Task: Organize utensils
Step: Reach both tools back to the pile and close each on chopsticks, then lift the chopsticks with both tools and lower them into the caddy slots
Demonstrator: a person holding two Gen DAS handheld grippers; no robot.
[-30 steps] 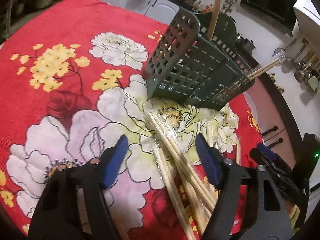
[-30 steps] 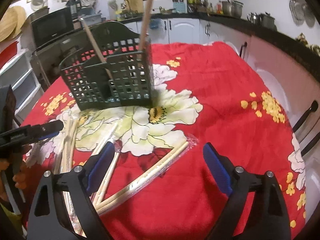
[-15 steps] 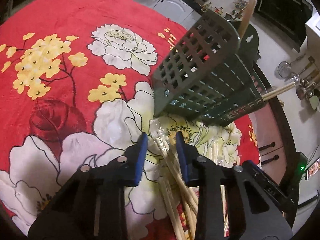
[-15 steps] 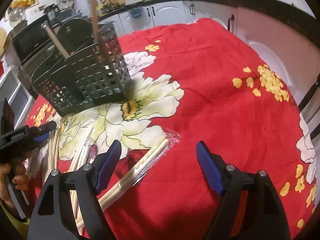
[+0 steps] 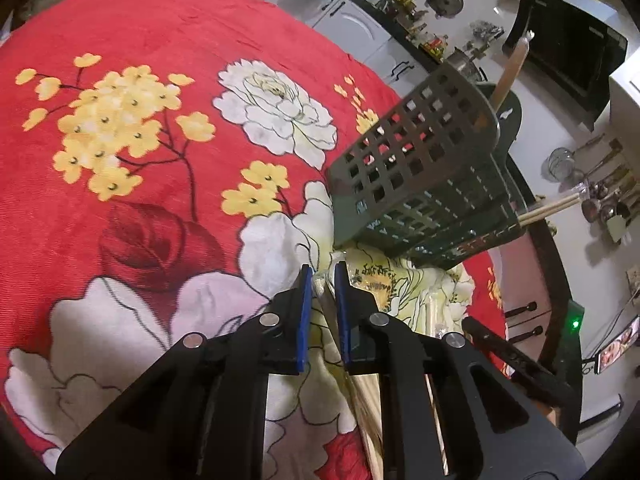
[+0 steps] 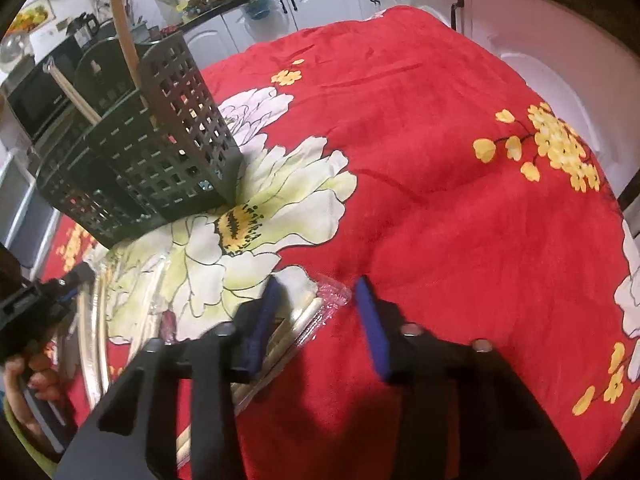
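A dark green perforated utensil holder [image 5: 424, 184] stands on the red floral tablecloth [image 5: 140, 60], with chopsticks [image 5: 552, 209] sticking out of it. It also shows in the right wrist view [image 6: 152, 160]. Several plastic-wrapped chopstick pairs lie in front of it. My left gripper [image 5: 320, 276] is shut on one wrapped pair [image 5: 324, 300] near its tip, just short of the holder. My right gripper [image 6: 318, 300] is open, its fingers straddling the end of another wrapped pair [image 6: 308, 320] on the cloth.
More wrapped chopsticks [image 6: 96, 320] lie at the left in the right wrist view, near the left gripper [image 6: 36, 304]. The round table's edge [image 5: 548, 264] runs behind the holder. Kitchen counter and cabinets [image 6: 320, 0] stand beyond the table.
My left gripper closed from wide open onto a wrapped chopstick pair and moved toward the holder. My right gripper came down and forward over another wrapped pair, its jaws narrowing somewhat.
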